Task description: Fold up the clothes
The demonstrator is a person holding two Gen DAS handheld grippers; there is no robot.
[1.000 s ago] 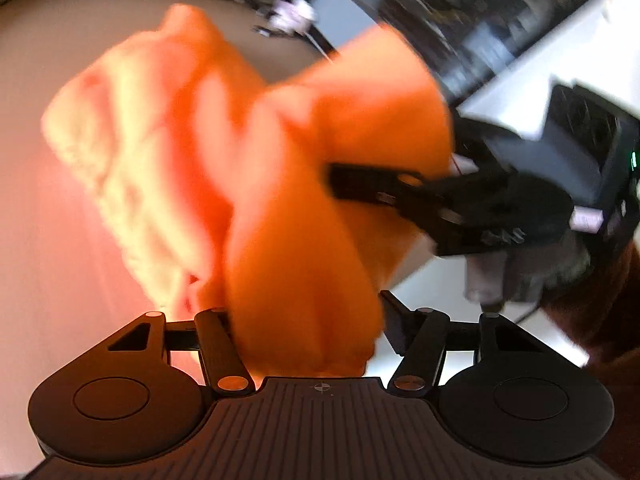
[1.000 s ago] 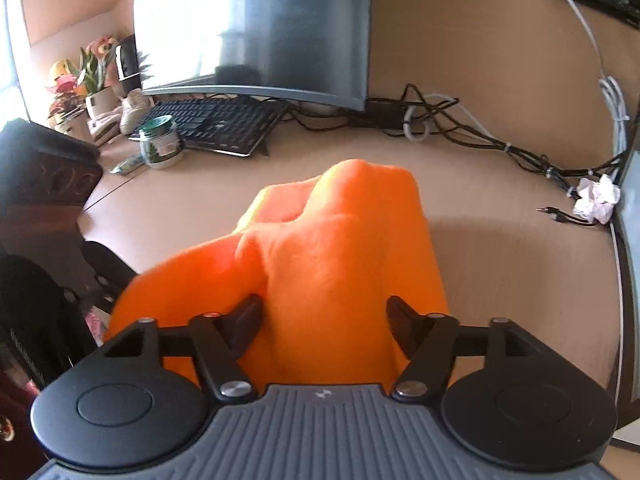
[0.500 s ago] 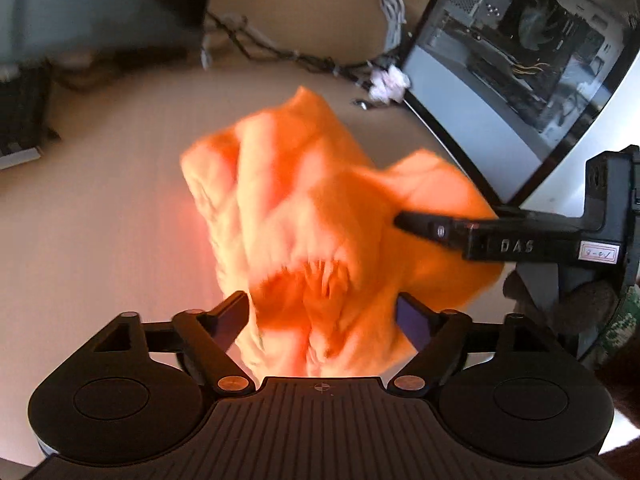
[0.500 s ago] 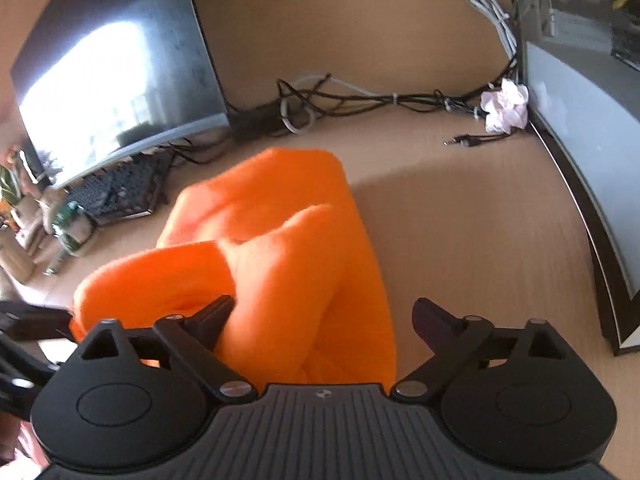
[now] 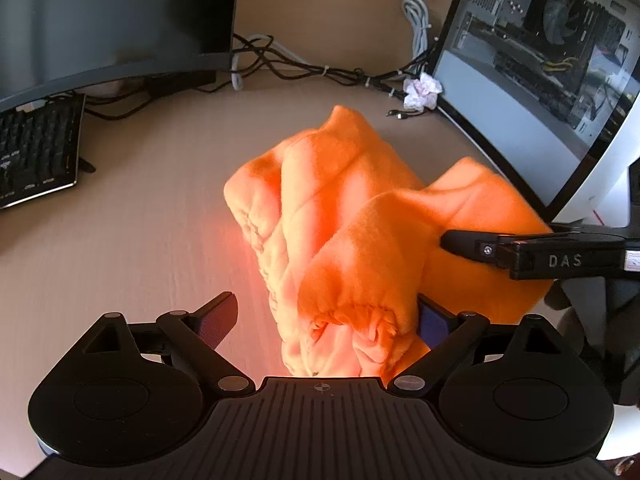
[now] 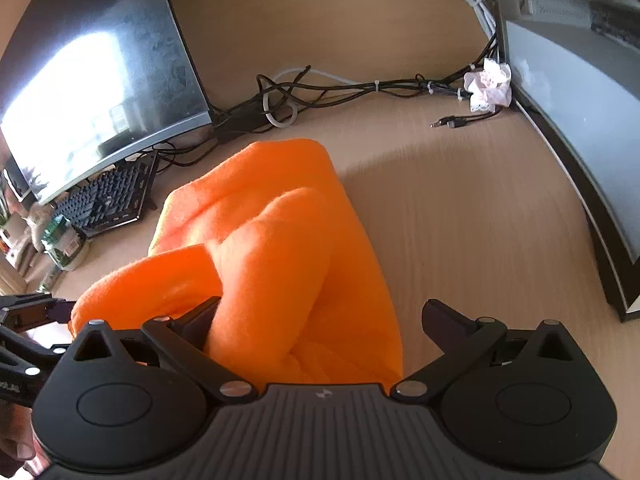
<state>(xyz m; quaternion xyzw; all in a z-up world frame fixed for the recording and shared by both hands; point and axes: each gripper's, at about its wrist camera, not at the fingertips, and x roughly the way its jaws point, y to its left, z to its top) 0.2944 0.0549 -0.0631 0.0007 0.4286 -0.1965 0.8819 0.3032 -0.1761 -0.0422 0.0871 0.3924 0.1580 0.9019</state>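
Lowered orange garment (image 5: 344, 216) (lengthwise toward monitor (image 5: 108, 20))

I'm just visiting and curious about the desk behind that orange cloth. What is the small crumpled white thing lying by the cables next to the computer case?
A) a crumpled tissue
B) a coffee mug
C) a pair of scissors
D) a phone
A: a crumpled tissue lies on the desk where the cables meet the computer case, behind the orange cloth; no mug, scissors or phone shows there.
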